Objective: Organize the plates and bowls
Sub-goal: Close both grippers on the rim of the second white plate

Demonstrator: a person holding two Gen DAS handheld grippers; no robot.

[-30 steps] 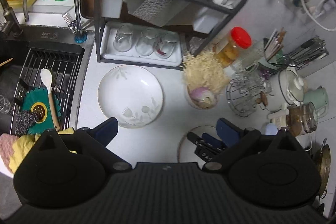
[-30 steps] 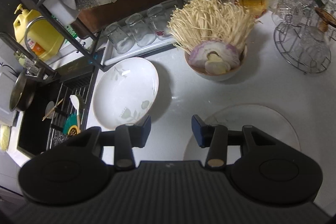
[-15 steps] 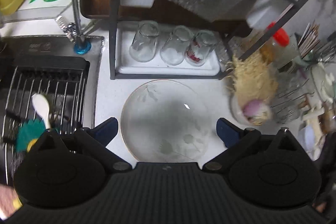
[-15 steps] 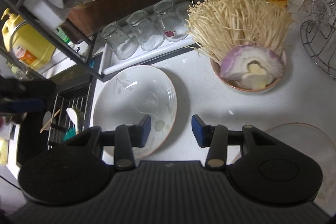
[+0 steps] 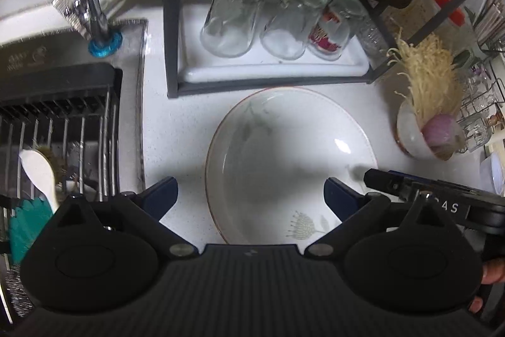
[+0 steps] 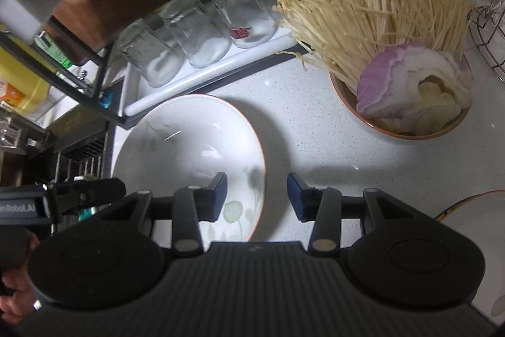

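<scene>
A white deep plate [image 5: 284, 153] with a grey flower pattern lies on the white counter in front of the dish rack. My left gripper [image 5: 251, 195] hangs low over its near-left side, open wide. One finger is outside the left rim and the other is above the inside. My right gripper [image 6: 257, 196] straddles the plate's [image 6: 189, 144] right rim, one finger over the inside and one outside. Its jaws are closing, and the pads stand clear of the rim. A second white plate [image 6: 473, 229] peeks in at the lower right.
A bowl [image 6: 401, 128] of enoki mushrooms and cut onion stands right of the plate. The dark rack [image 5: 172, 21] behind holds three upturned glasses [image 5: 232, 18] on a white tray. The sink with its wire rack [image 5: 63, 128] and tap lies left. A wire glass holder [image 6: 486, 37] is far right.
Both grippers have come down toward the flowered plate, which now looks much larger. The right gripper has shifted left until it straddles the rim, and its jaws have narrowed a little.
</scene>
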